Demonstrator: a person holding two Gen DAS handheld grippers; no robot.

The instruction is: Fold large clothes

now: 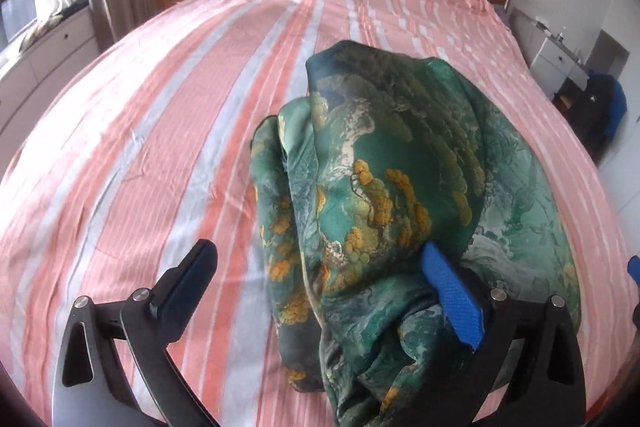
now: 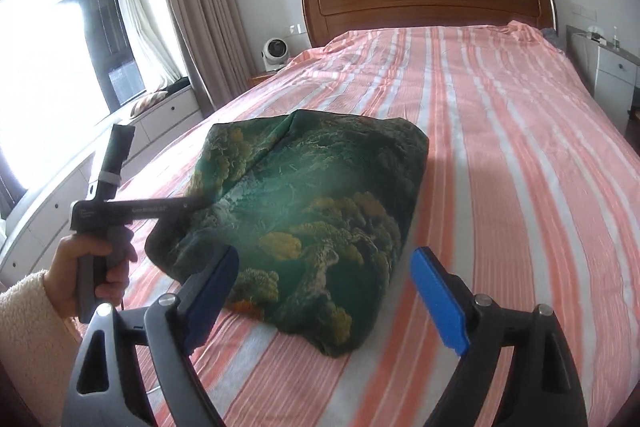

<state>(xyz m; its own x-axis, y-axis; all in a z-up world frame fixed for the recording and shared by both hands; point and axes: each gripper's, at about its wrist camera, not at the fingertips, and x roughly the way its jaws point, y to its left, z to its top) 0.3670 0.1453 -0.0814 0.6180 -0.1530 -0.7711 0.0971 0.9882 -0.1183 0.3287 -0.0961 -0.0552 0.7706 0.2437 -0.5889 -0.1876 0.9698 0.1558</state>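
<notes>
Bedroom, wooden headboard [image 2: 426, 1] | pink-striped bedsheet [image 2: 500, 155] as work surface | green landscape-print silky garment [image 2: 308, 211] bunched mid-bed, near foot, likely folded bundle | left gripper [image 1: 320, 283] jaws wide, straddling cloth w/o pinch | right gripper [image 2: 324, 295] jaws wide, empty, apart from cloth.

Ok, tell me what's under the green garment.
The green garment lies bunched on the striped bedsheet, which shows all around it. Whatever sits inside its folds or directly beneath is covered.
</notes>
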